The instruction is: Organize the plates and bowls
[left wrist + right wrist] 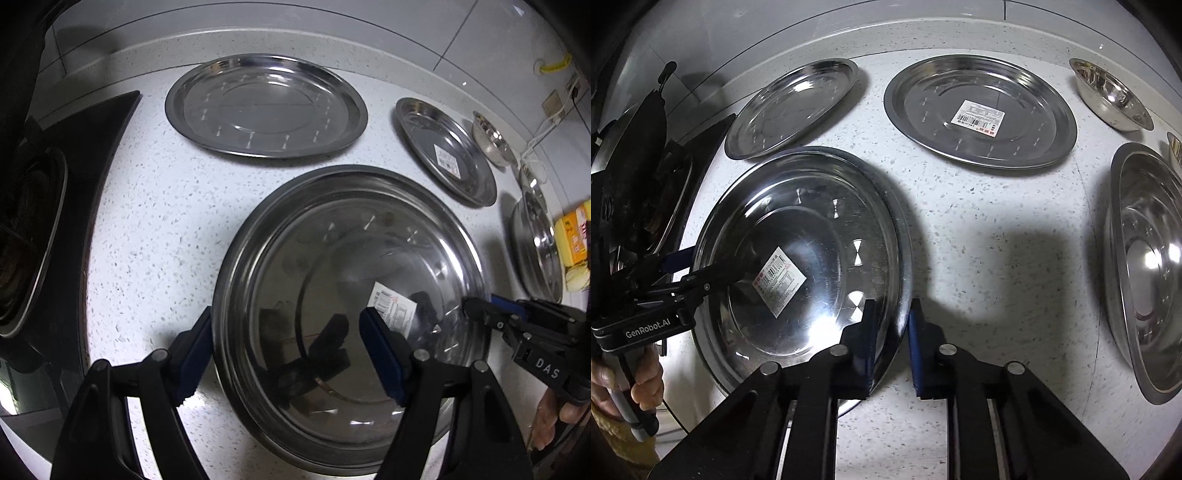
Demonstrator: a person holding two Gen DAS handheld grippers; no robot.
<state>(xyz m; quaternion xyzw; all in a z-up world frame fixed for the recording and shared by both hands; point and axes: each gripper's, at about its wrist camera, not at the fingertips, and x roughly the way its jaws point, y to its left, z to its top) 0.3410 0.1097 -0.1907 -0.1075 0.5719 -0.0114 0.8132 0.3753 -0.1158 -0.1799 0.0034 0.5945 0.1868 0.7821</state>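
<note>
A large steel plate with a label (351,295) lies on another plate on the white counter; it also shows in the right wrist view (812,240). My left gripper (288,354) is open, its fingers astride the plate's left rim. My right gripper (891,350) has its jaws close around the plate's right rim; it shows in the left wrist view (476,308). A bare steel plate (266,107) (790,107) lies behind. A labelled plate (447,151) (979,114) and a small bowl (495,138) (1112,99) lie further right.
A black stove top (55,192) borders the counter on the left. A deep steel bowl (1148,266) stands at the right, with yellow packets (572,236) beyond it. The tiled wall (295,22) runs behind the counter.
</note>
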